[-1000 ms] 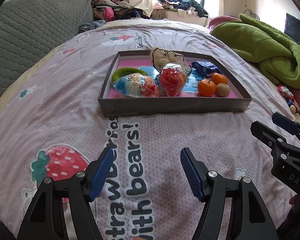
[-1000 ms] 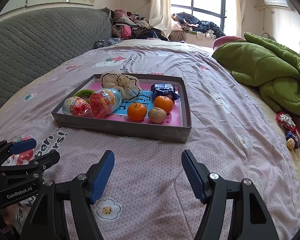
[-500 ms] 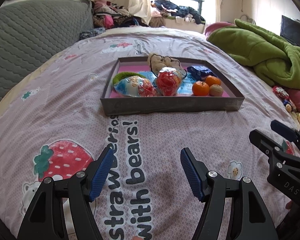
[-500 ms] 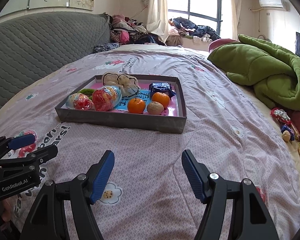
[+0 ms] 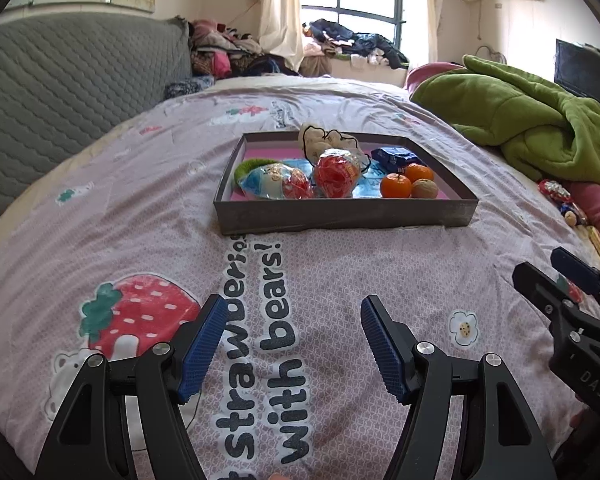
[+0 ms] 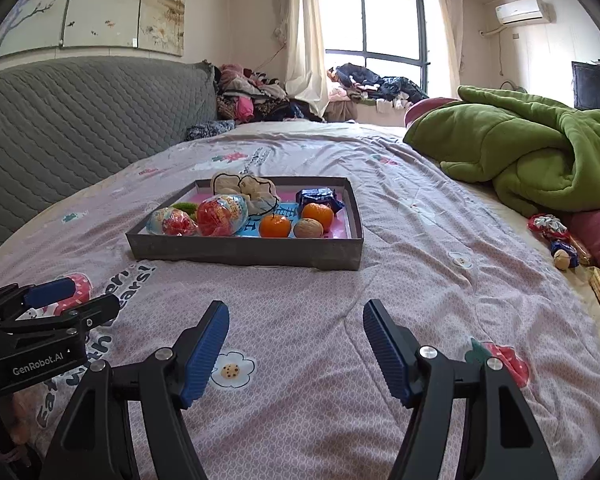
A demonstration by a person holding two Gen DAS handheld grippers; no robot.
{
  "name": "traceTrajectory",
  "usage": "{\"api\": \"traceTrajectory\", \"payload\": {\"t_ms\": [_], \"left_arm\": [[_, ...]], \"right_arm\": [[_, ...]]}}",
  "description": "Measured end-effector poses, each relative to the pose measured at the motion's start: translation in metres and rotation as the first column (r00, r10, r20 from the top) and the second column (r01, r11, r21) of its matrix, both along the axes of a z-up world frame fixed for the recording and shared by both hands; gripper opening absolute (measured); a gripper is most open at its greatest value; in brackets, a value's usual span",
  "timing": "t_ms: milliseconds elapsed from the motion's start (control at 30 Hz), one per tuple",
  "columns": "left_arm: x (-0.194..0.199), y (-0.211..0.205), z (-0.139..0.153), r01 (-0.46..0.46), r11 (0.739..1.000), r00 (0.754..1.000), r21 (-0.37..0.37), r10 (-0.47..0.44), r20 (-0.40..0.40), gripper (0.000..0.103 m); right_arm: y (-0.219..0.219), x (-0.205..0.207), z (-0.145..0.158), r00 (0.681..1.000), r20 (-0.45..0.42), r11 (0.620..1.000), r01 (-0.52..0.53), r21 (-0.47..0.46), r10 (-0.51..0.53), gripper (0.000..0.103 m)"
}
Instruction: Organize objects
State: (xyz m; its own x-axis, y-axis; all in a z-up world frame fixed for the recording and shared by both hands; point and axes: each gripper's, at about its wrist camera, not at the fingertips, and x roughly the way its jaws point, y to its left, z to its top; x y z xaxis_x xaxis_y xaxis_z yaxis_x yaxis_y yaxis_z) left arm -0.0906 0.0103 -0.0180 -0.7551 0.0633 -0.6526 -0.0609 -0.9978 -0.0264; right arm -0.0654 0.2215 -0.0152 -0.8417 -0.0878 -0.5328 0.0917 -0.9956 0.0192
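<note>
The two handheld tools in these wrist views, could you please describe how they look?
Both are alike: the left tool and the right tool have angular black frames with silver screw heads and two fingers faced with ribbed blue pads. Seen from the other view, the left body carries white "GenRobot.AI" lettering, the right "DAS". No cables or sleeves show.

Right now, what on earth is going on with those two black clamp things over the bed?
A person holds a gripper in each hand. The left gripper and right gripper are both open and empty, hovering above the bedsheet. Ahead sits a tray holding two tangerines, a walnut, wrapped toy eggs and a blue packet. A few loose snacks lie at the bed's right edge near a green blanket.
</note>
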Motion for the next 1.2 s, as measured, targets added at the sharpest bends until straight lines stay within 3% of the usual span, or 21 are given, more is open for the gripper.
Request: {"api": "traceTrajectory", "payload": {"t_ms": [200,1200], "left_arm": [[0.006,-0.005,0.002,-0.009,0.999,1.000,0.035,0.010,-0.019,0.071],[0.013,-0.014,-0.019,-0.023,0.999,0.999,0.026,0.023,0.027,0.071]], "right_arm": [[0.000,0.011,-0.002,1.000,-0.014,1.000,0.013,0.007,-0.013,0.069],[0.003,0.010,-0.017,1.000,0.010,0.999,0.012,0.030,-0.012,0.069]]}}
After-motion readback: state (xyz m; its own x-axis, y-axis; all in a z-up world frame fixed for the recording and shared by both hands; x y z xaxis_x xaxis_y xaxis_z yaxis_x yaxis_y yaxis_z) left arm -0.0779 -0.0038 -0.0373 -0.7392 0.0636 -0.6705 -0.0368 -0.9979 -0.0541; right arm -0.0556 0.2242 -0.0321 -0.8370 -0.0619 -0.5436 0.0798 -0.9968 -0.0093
